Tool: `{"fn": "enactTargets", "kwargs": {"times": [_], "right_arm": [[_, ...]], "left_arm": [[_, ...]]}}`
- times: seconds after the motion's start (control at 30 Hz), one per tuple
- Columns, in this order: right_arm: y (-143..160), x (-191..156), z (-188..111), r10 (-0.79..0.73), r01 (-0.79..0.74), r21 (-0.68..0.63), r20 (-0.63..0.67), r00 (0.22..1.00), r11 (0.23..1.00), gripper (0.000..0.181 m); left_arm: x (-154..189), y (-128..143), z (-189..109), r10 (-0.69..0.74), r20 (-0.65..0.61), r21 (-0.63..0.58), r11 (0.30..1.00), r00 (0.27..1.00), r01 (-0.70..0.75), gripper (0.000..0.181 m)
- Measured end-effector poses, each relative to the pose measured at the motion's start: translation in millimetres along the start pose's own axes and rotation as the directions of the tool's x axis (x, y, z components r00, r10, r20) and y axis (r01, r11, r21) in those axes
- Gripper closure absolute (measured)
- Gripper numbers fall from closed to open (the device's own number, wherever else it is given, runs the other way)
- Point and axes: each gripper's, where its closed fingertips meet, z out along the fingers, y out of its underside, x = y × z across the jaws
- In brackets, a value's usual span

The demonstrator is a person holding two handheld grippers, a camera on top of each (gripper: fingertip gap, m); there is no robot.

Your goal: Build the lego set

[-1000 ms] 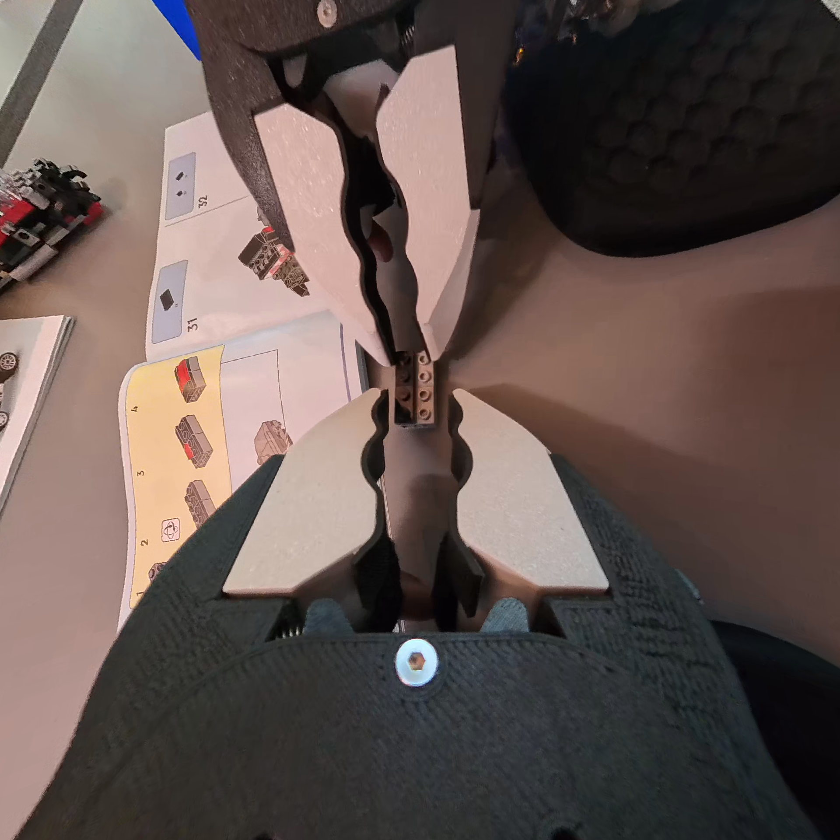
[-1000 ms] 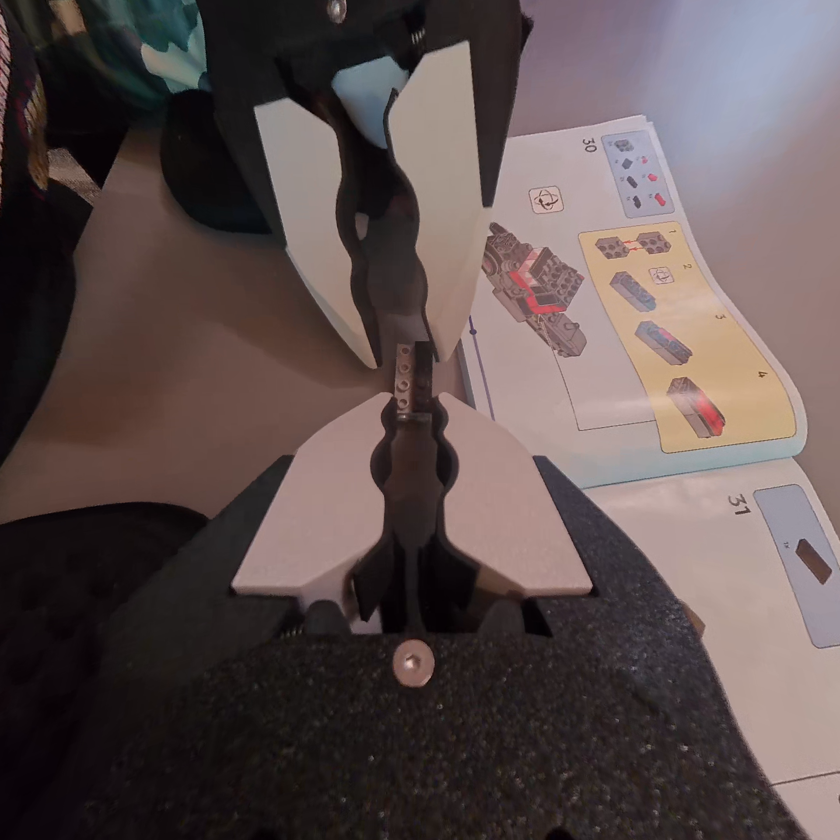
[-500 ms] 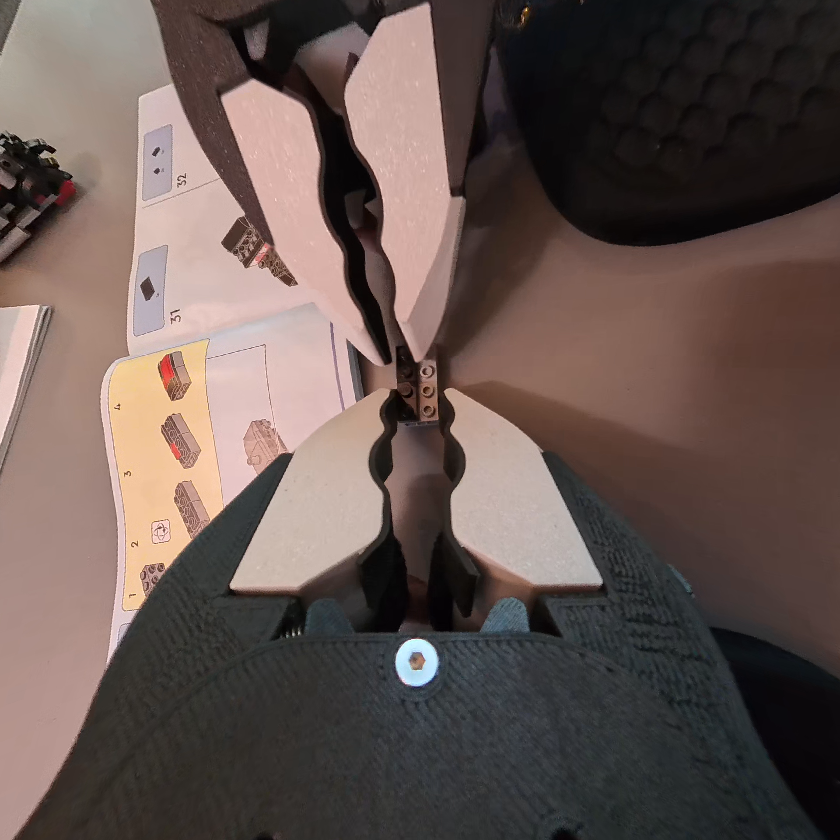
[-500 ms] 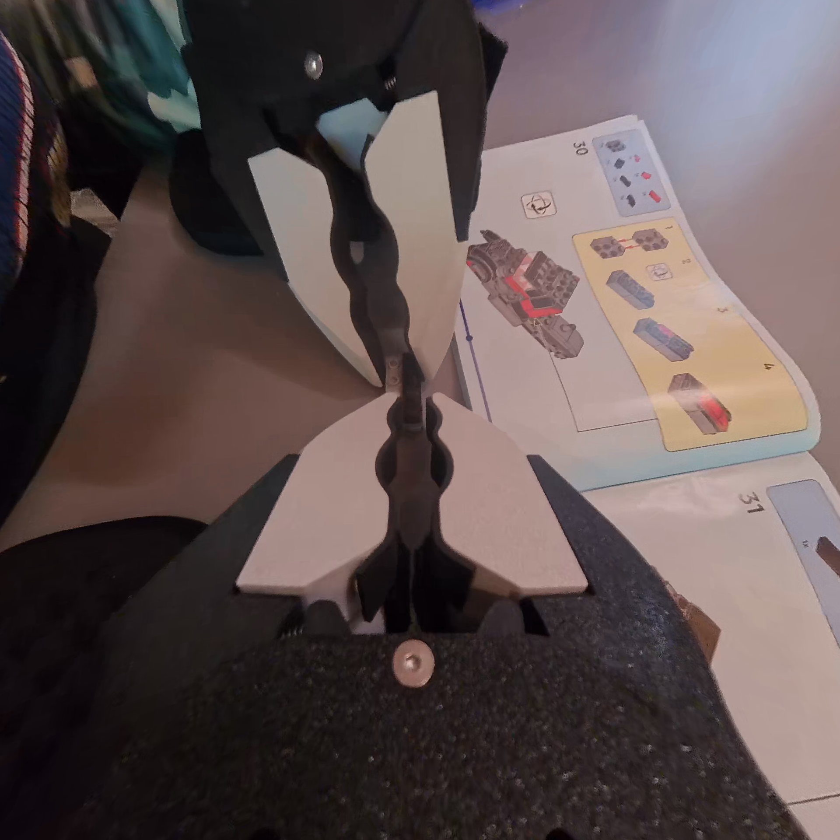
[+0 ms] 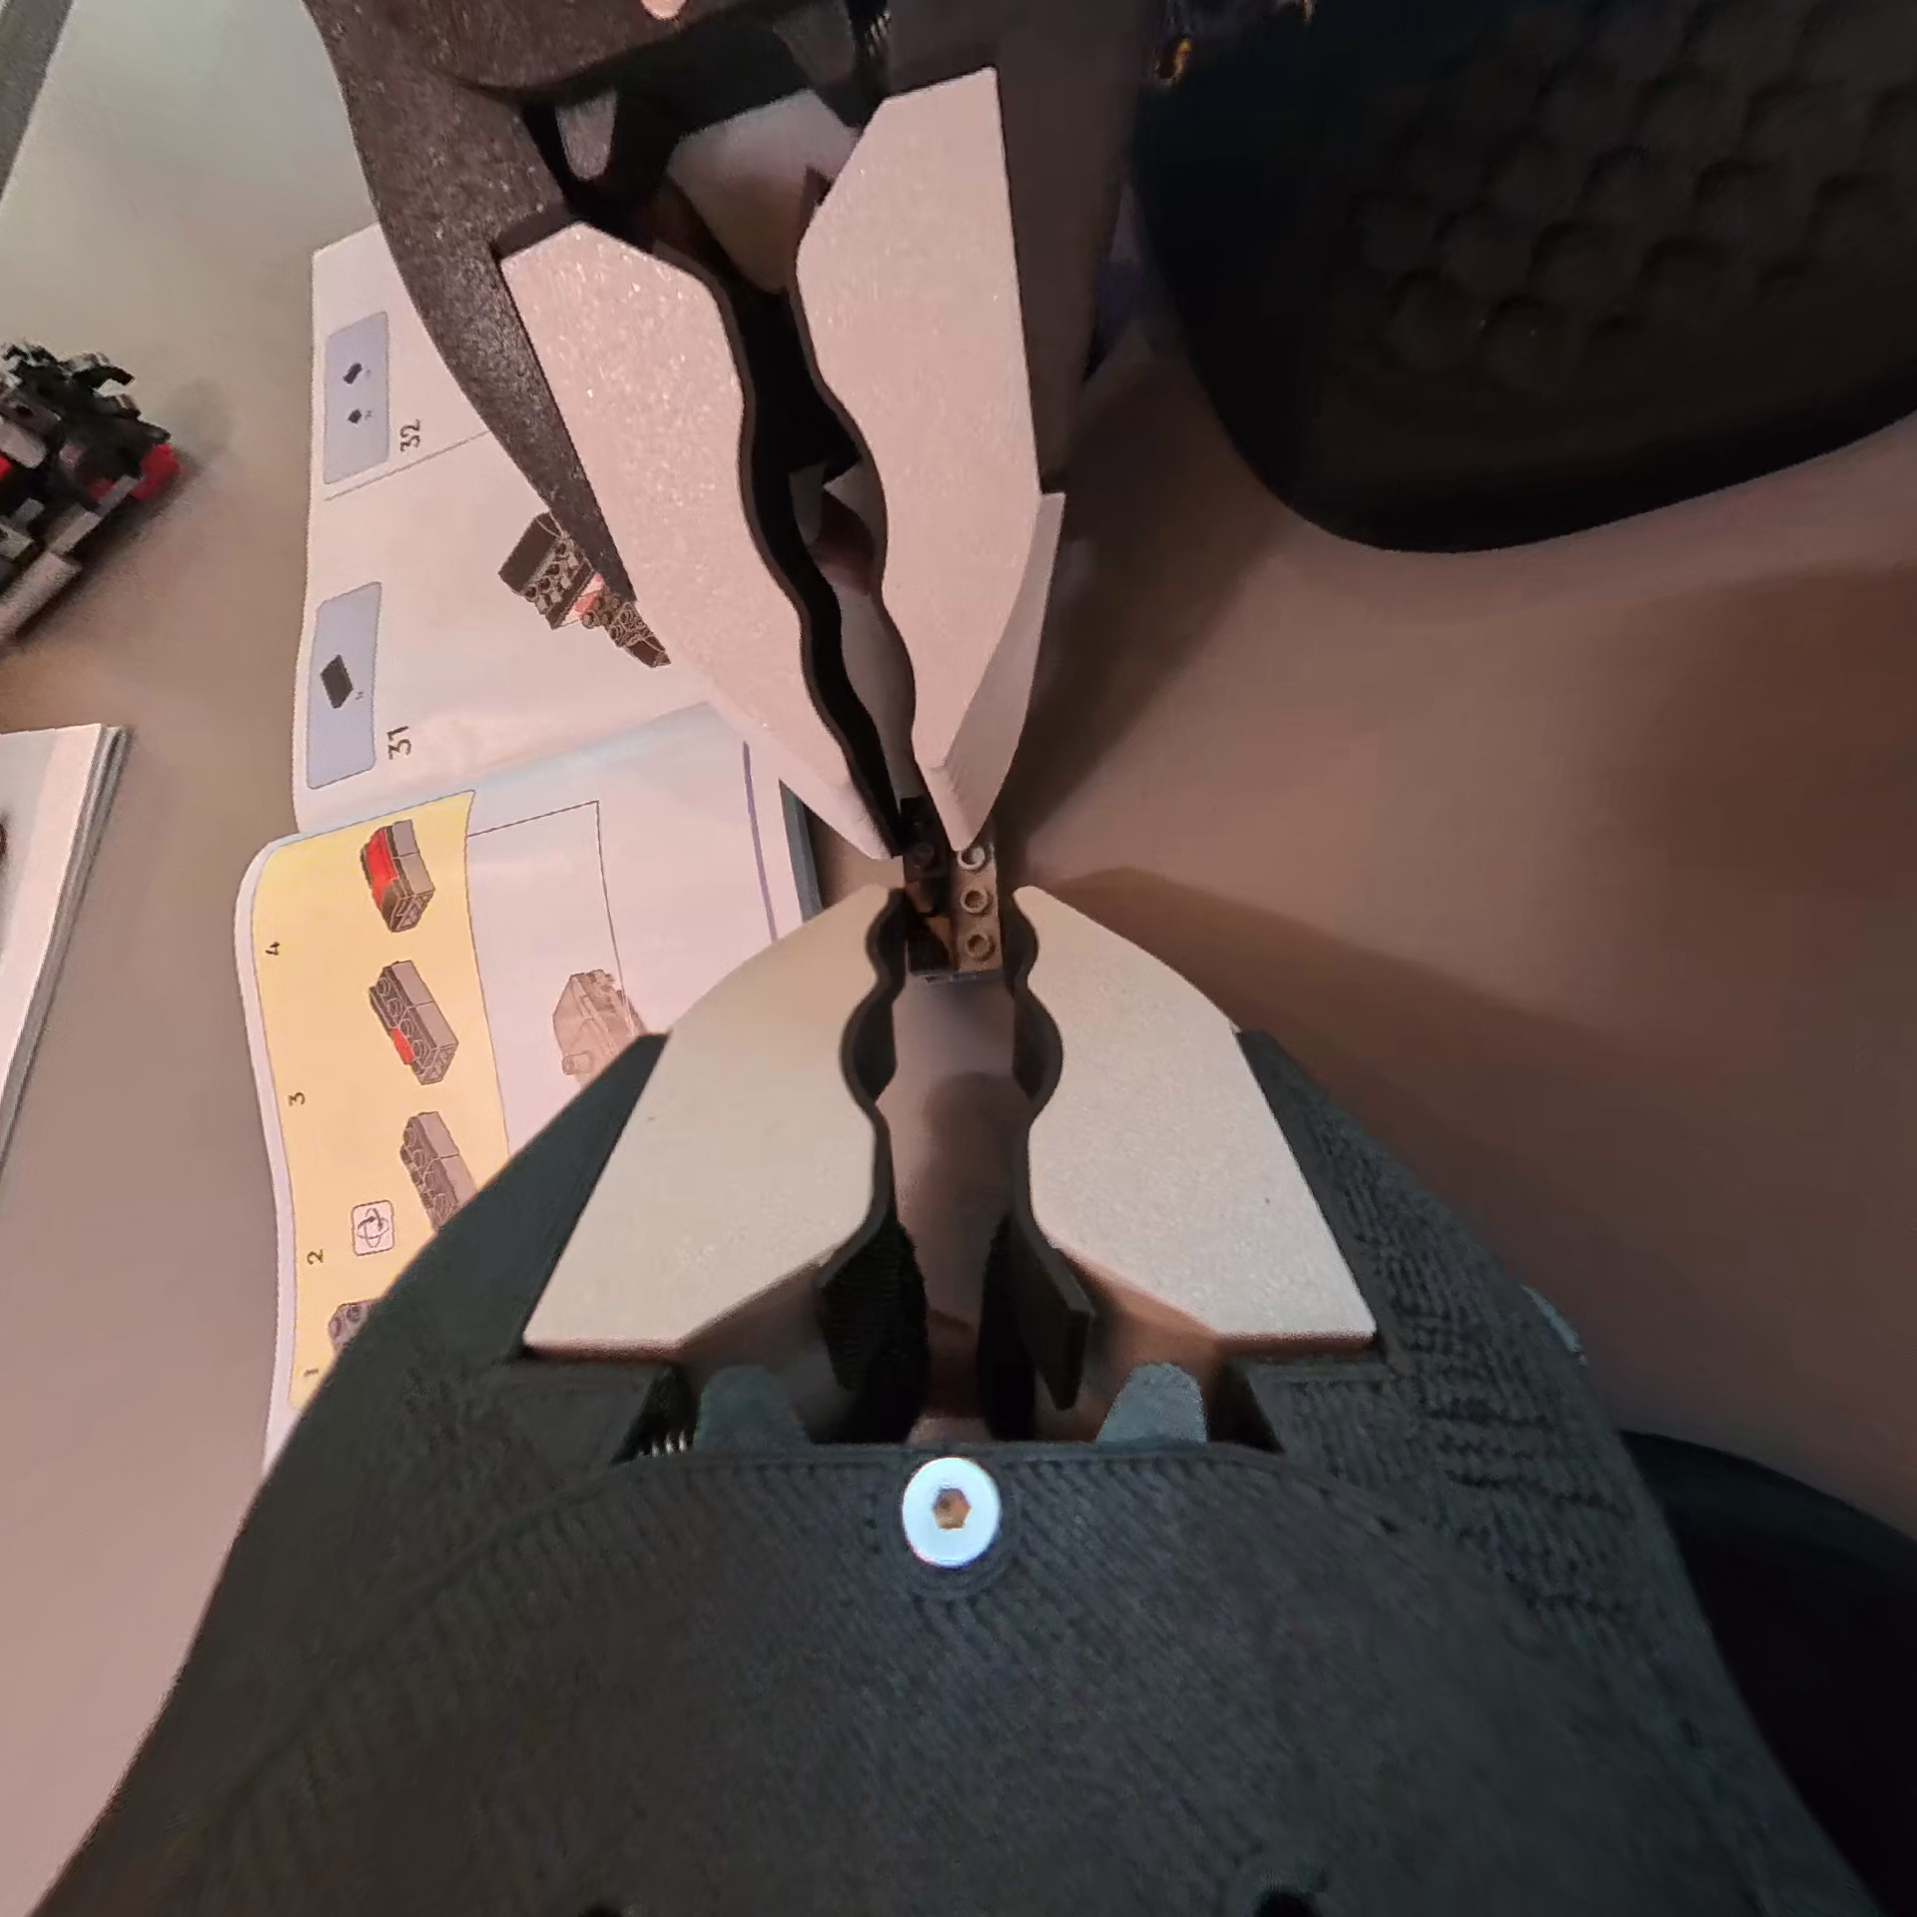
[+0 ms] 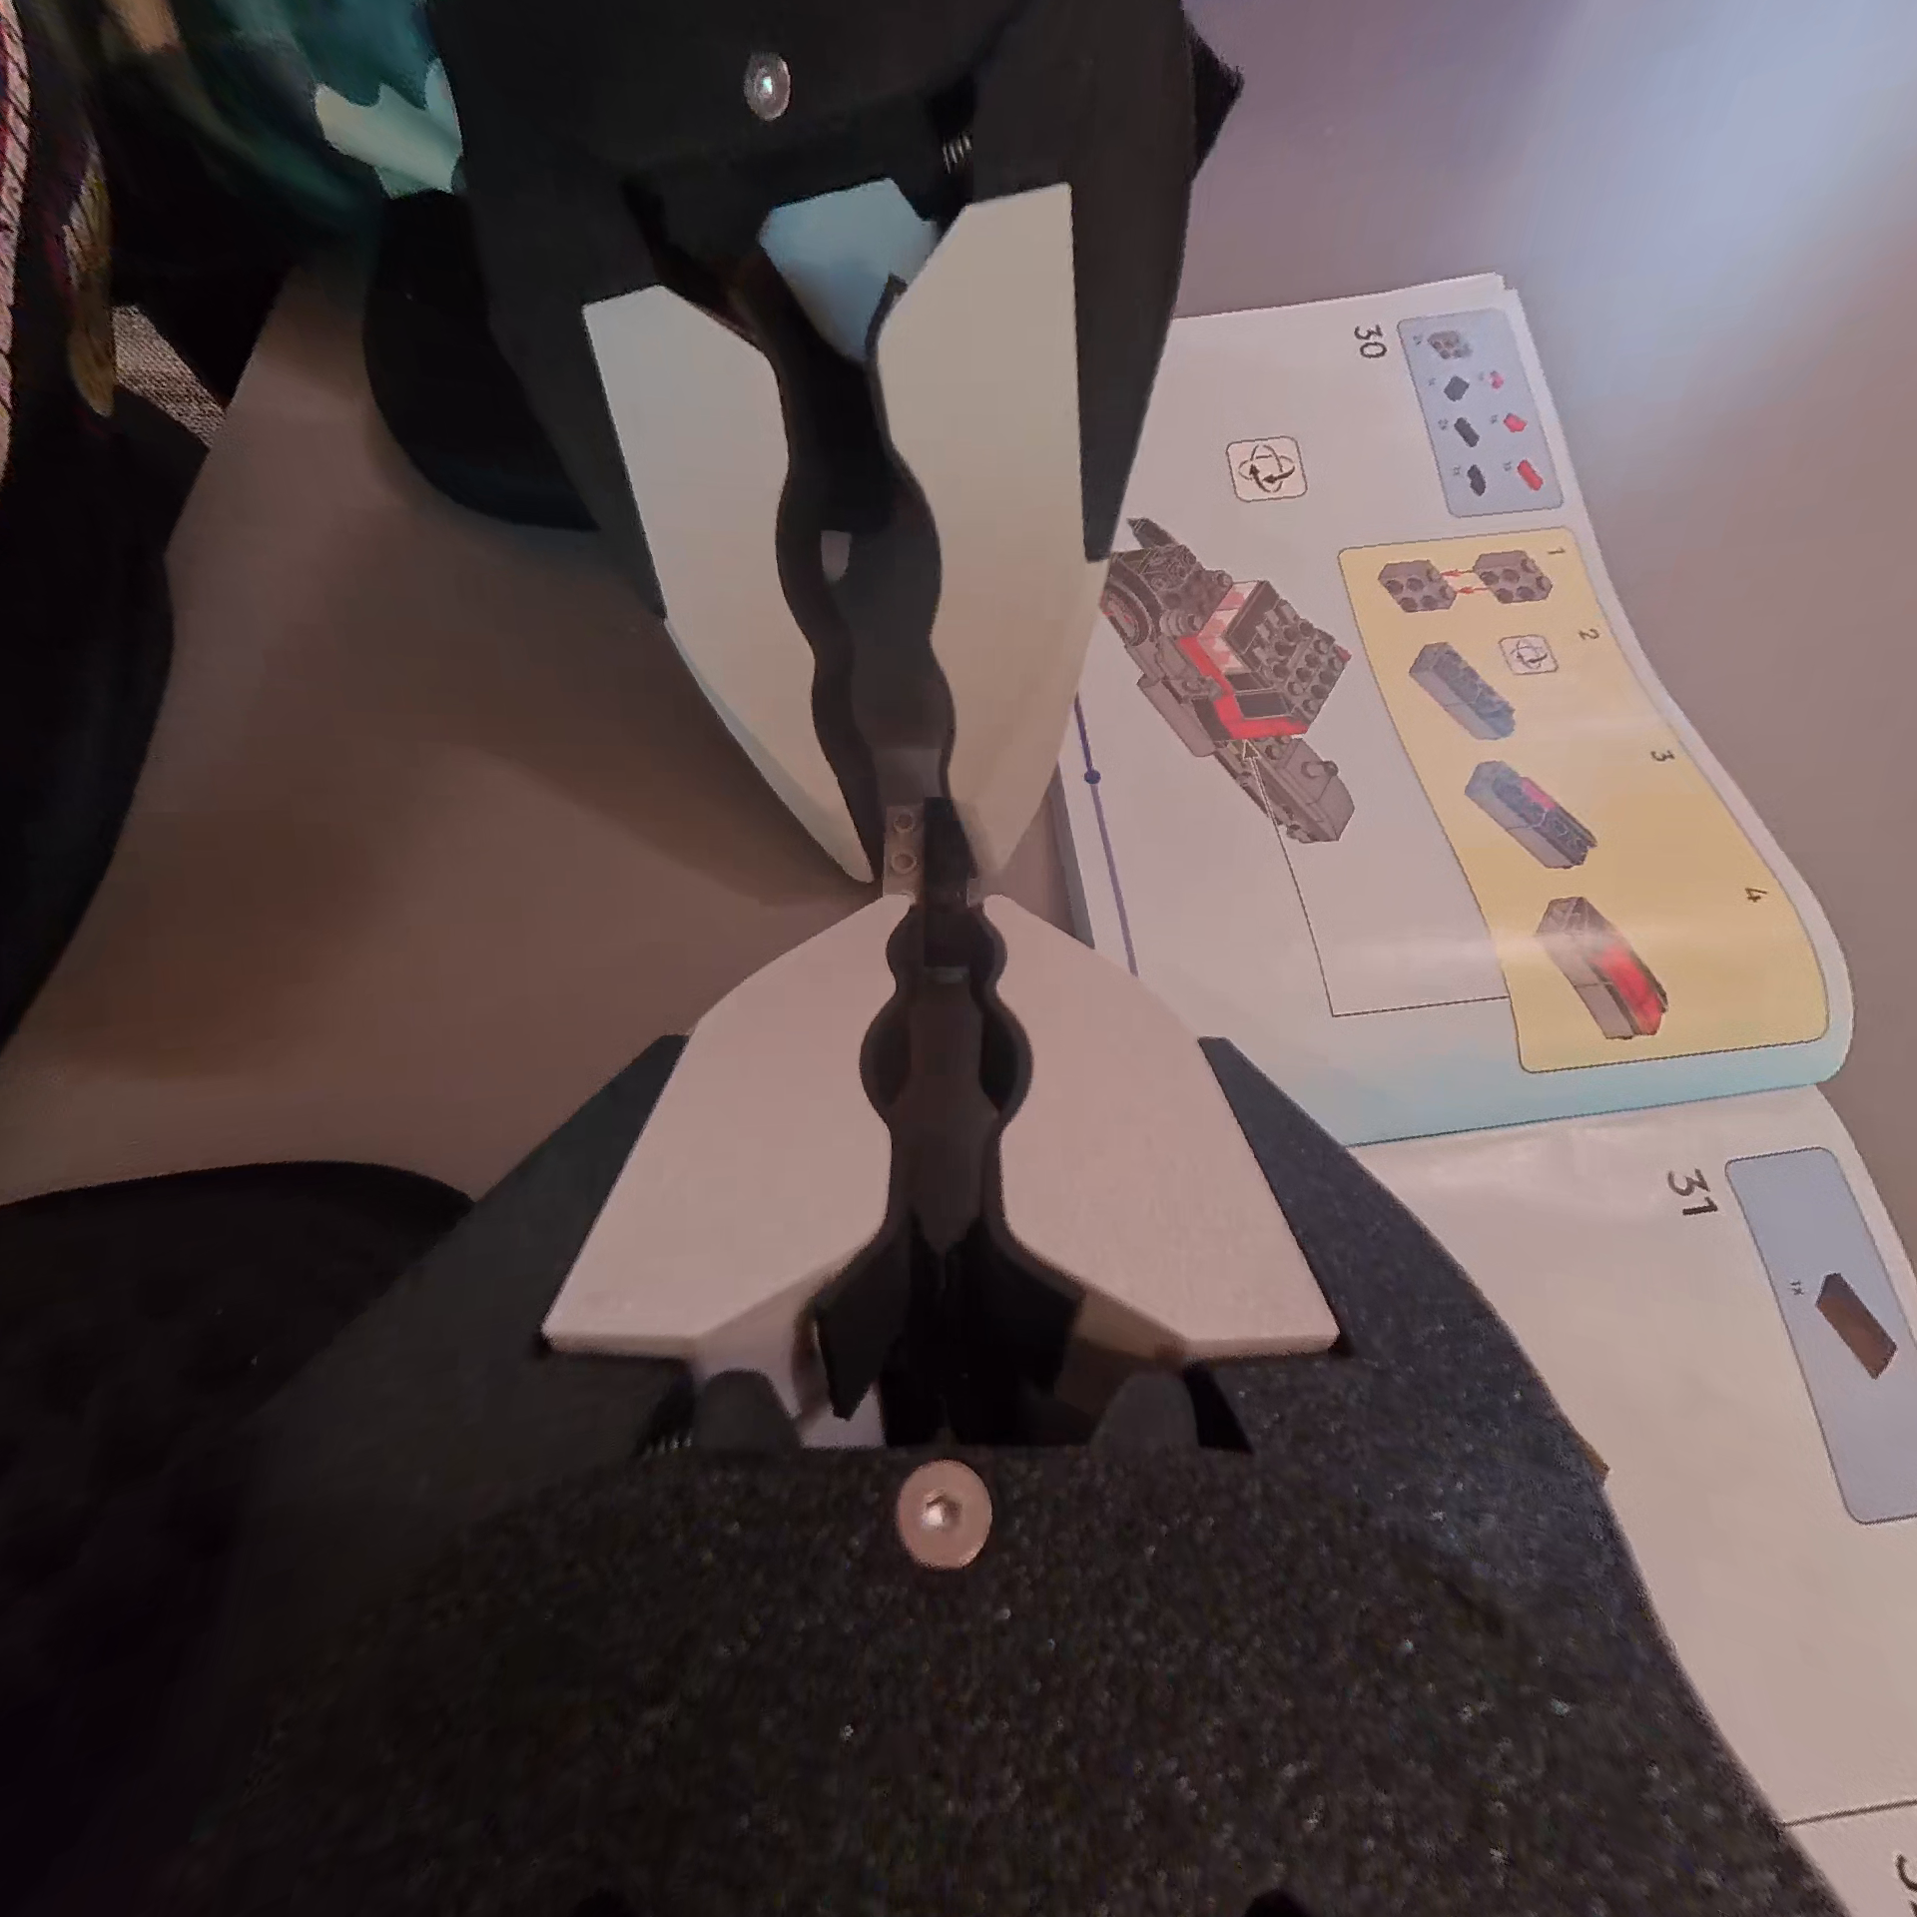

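My two grippers meet tip to tip above the table. In the left wrist view my left gripper is shut on a small grey studded brick. My right gripper comes in from above, shut on a thin black piece that is pressed against the grey brick's left side. In the right wrist view my right gripper holds the black piece, and the left gripper above it holds the grey brick. The join between the two parts is mostly hidden by the fingertips.
The open instruction booklet lies on the table to the left, and it also shows in the right wrist view. A partly built black and red model sits at far left, near another white booklet. A black dimpled cushion is at the back right. The tips of both grippers are at nearly the same place.
The grippers have closed in on each other, so less of the brick shows between the tips. The black piece now sits tight against the grey brick. The right gripper has tilted slightly.
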Motion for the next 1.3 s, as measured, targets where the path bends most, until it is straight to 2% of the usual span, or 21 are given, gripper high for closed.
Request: {"fn": "enactTargets", "kwargs": {"times": [0.37, 0.43, 0.53, 0.73, 0.9, 1.03, 1.13, 1.3], "right_arm": [[1, 2, 0, 0.024, -0.024, 0.006, -0.014, 1.0, 1.0, 0.173], [2, 4, -2, 0.048, -0.048, -0.006, -0.039, 0.998, 0.999, 0.173], [4, 3, -4, 0.084, -0.085, -0.011, -0.056, 0.995, 0.996, 0.173], [6, -8, -6, 0.229, -0.229, -0.015, -0.022, 0.973, 0.973, 0.167], [1, -30, -1, 0.314, -0.313, -0.03, 0.083, 0.946, 0.949, 0.167], [-14, -42, 5, 0.233, -0.238, 0.017, 0.151, 0.961, 0.971, 0.173], [-17, -34, -4, 0.135, -0.14, 0.048, 0.101, 0.986, 0.989, 0.173], [-11, -12, -14, -0.057, 0.056, 0.025, 0.018, 0.998, 0.998, 0.155]], "left_arm": [[-1, 0, 0, -0.013, -0.001, 0.003, 1.0, 1.0, 0.013, 0.163], [-7, 2, 0, -0.031, 0.035, 0.003, 1.0, 0.999, 0.031, 0.156], [-9, 3, -1, -0.045, 0.044, 0.007, 0.999, 0.998, 0.045, 0.155], [-16, 6, -3, -0.055, 0.082, 0.004, 0.998, 0.995, 0.055, 0.156], [-22, 10, -4, -0.076, 0.126, -0.006, 0.997, 0.989, 0.077, 0.157], [-26, 11, -4, -0.077, 0.153, -0.013, 0.997, 0.985, 0.08, 0.156], [-27, 13, -8, -0.082, 0.154, -0.007, 0.996, 0.985, 0.084, 0.156], [-28, 10, -19, -0.113, 0.135, 0.071, 0.992, 0.984, 0.104, 0.156]]}}
